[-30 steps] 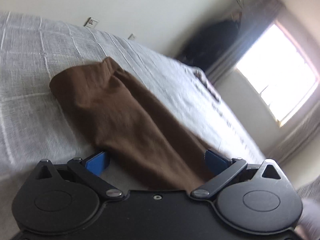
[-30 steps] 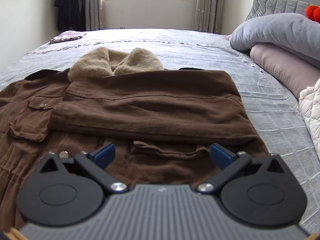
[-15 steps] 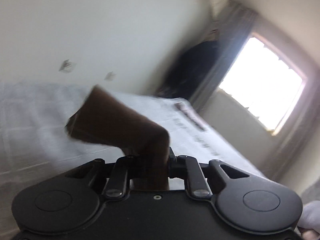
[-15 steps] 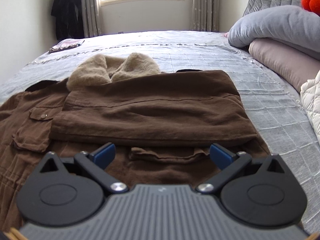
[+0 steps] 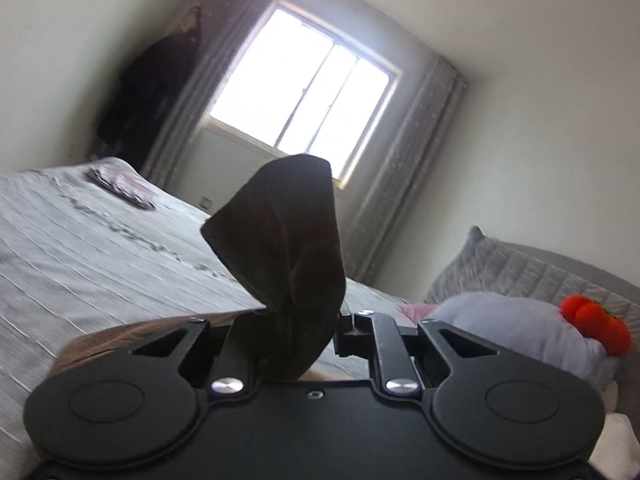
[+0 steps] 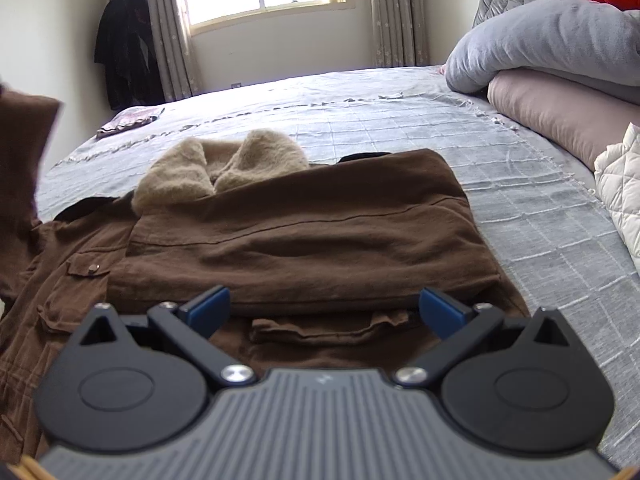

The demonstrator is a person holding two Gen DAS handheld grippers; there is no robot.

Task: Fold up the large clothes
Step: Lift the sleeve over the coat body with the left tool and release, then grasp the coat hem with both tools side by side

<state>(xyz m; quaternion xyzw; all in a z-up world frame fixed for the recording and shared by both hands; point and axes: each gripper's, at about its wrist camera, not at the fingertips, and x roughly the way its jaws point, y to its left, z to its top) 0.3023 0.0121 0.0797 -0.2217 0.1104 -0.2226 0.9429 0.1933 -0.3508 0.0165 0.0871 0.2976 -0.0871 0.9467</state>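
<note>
Meanwhile left claw (image 5: 304, 332) clenched on brown sleeve (image 5: 288, 248), raised, blocking part of window (image 5: 304, 88). Right claw (image 6: 324, 308) released above brown coat (image 6: 296, 248) on bed (image 6: 520, 208); grey pillows (image 6: 552, 40), white quilt (image 6: 620, 184) beside.

Your left gripper (image 5: 298, 320) is clamped on the brown sleeve (image 5: 288, 240) (lifted above the bed (image 5: 100, 248)); your right gripper (image 6: 324, 306) stands wide.

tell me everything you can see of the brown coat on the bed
The brown coat lies spread on the grey bedspread, its fabric like soft corduroy, with a tan fleece collar and buttoned flap pockets. One side is folded across the body. The left gripper is shut on its sleeve and holds it up; the right gripper hangs open over the hem.
</note>
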